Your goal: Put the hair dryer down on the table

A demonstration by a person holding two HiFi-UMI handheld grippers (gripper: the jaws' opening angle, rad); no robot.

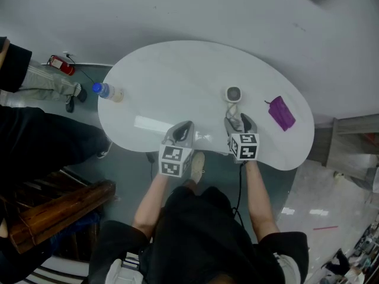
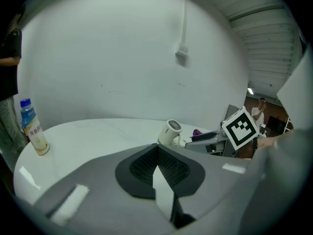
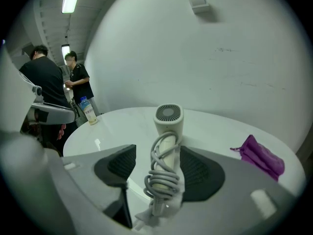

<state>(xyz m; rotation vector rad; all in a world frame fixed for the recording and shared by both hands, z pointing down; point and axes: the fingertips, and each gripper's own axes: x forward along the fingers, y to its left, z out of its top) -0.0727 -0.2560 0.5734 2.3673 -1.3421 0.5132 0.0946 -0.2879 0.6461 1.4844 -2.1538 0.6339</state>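
Your right hand-held gripper (image 3: 157,152) is released: jaws spread wide, straddling the handle of the hair dryer (image 3: 168,119). In the right gripper view, the pad (image 3: 116,164) on the picture's left stands clear of the handle, with bare worktop (image 1: 177,76) showing in the gap. The opposite pad is just beside the handle; contact can't be confirmed. The grey cord (image 3: 160,180) is coiled round the handle, between the jaws. The dryer's head sits just past the jaw tips, round grille facing the camera. In the head view the dryer lies on the worktop, right of centre, towards the edge on your side.

Your left hand-held gripper (image 2: 157,153) is clenched on nothing: the pads meet at the tips, with only a thin wedge of worktop showing behind them. It's at the near edge of the worktop, beside the right one but apart from it.

The purple pouch (image 1: 282,113) lies right of the dryer, apart from it. The bottle (image 1: 106,91) stands upright at the worktop's left edge.
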